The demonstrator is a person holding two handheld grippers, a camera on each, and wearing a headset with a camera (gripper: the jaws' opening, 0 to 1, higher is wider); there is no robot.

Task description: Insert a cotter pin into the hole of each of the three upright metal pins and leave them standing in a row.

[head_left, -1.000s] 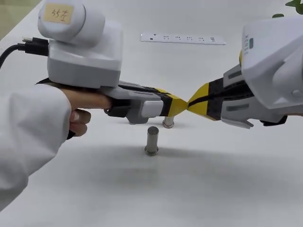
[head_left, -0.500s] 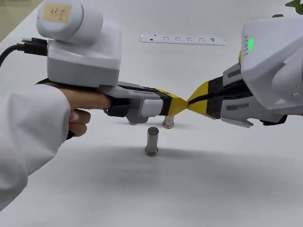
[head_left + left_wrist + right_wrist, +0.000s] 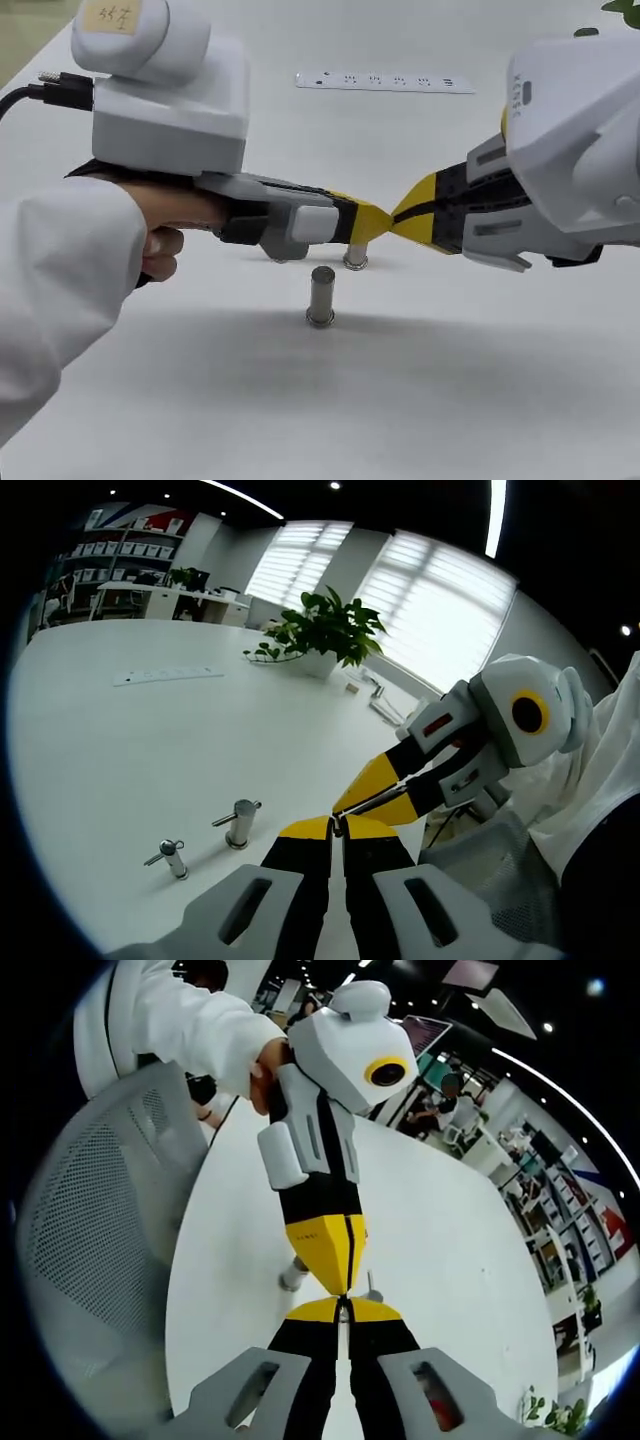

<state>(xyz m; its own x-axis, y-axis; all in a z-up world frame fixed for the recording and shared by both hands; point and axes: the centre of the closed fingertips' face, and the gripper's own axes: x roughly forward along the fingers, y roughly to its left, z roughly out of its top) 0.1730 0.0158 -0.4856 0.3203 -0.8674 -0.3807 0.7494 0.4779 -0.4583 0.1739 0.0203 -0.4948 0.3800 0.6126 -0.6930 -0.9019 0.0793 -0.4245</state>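
On the white table (image 3: 480, 400), the left gripper (image 3: 380, 222) and right gripper (image 3: 403, 219) meet tip to tip at mid-frame. Both sets of jaws are pinched narrow on a thin sliver, likely the last cotter pin (image 3: 338, 823) changing hands. Just below stands the bare pin (image 3: 321, 297), while one fitted pin (image 3: 240, 822) and a second fitted pin (image 3: 172, 856) sit lower left in the left gripper view; next, the sliver must line up with the bare pin's hole.

A white table (image 3: 480, 380) is seen, with a white power strip (image 3: 385, 82) laid flat on it. Well apart from the strip, a bare metal pin (image 3: 321, 297) is stood upright. Between it and the strip, a second pin (image 3: 240, 825) and a third pin (image 3: 172, 858) are stood, each crossed by a cotter pin (image 3: 222, 820). A potted plant (image 3: 318, 640) is set beyond one end of the strip.
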